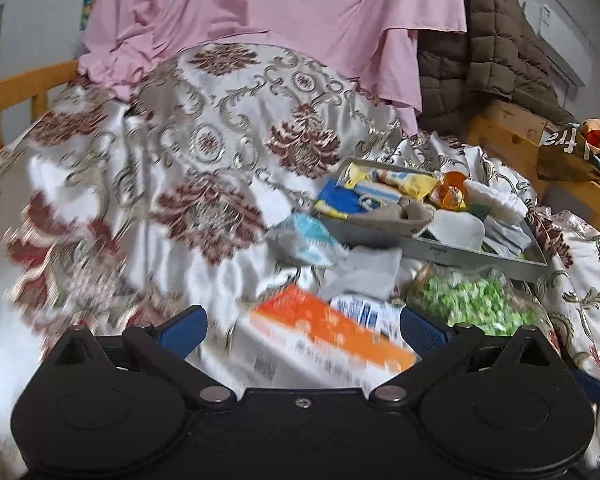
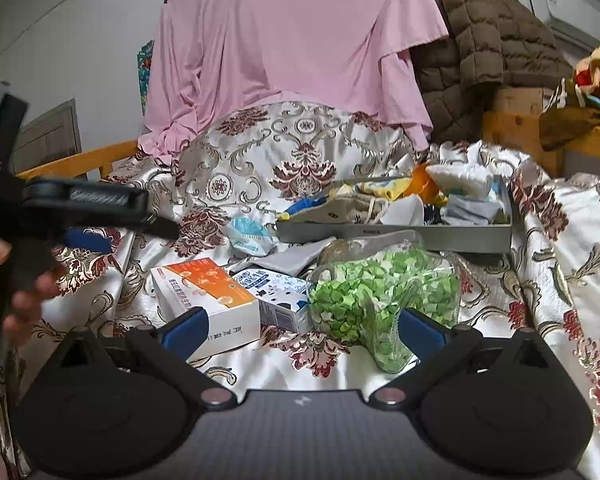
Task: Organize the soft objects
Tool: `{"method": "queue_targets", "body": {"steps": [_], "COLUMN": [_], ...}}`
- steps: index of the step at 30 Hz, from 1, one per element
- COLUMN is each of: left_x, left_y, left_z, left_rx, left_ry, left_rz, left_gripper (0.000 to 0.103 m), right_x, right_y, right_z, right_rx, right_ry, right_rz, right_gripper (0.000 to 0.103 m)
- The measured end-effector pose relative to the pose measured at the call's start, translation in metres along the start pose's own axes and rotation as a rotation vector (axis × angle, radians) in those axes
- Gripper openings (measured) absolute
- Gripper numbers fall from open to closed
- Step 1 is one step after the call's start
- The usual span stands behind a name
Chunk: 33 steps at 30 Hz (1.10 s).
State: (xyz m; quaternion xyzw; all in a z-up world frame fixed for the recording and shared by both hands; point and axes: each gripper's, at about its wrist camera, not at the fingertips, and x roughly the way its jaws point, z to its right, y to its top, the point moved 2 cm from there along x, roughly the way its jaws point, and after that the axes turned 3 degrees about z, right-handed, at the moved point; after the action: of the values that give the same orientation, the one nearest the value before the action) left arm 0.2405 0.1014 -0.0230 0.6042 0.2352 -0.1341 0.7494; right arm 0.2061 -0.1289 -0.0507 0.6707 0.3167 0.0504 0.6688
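Both grippers, left gripper (image 1: 302, 326) and right gripper (image 2: 300, 326), spread wide, holding nothing, above orange box (image 2: 204, 300), milk carton (image 2: 278, 294), bag of green bits (image 2: 374, 294), near gray tray (image 2: 396, 234); bag likely light, slippery, best pinched at crumpled neck.

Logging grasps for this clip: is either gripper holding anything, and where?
Nothing is held: the left gripper and right gripper are both open.
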Motion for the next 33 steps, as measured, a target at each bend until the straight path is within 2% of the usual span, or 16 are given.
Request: {"method": "queue_targets", "body": {"steps": [7, 9, 13, 16, 21, 26, 30, 33], "left_x": [0.056, 0.076, 0.112, 0.134, 0.167, 0.194, 0.21, 0.221], "left_y": [0.038, 0.045, 0.054, 0.057, 0.056, 0.057, 0.057, 0.053], "left_z": [-0.004, -0.009, -0.025, -0.039, -0.059, -0.068, -0.076, -0.08], "left_rx": [0.07, 0.06, -0.038, -0.121, -0.294, -0.389, -0.457, -0.504], "left_ry": [-0.076, -0.08, -0.136, -0.19, -0.242, -0.296, -0.332, -0.354], "left_rz": [0.077, 0.059, 0.016, -0.023, -0.092, -0.173, -0.24, -0.303], "left_gripper": [0.102, 0.102, 0.102, 0.102, 0.102, 0.102, 0.1, 0.097], "right_x": [0.019, 0.028, 0.064, 0.103, 0.17, 0.223, 0.252, 0.272], "right_y": [0.007, 0.015, 0.039, 0.062, 0.087, 0.091, 0.085, 0.079], "right_z": [0.006, 0.007, 0.001, -0.007, -0.015, -0.021, -0.029, -0.033], "right_rx": [0.004, -0.029, -0.157, -0.227, -0.235, -0.324, -0.422, -0.438], "right_ry": [0.012, 0.008, 0.026, 0.072, 0.121, 0.152, 0.167, 0.165], "right_rz": [-0.057, -0.069, -0.109, -0.159, -0.29, -0.418, -0.489, -0.532], "right_gripper": [0.103, 0.103, 0.103, 0.103, 0.103, 0.103, 0.103, 0.103]}}
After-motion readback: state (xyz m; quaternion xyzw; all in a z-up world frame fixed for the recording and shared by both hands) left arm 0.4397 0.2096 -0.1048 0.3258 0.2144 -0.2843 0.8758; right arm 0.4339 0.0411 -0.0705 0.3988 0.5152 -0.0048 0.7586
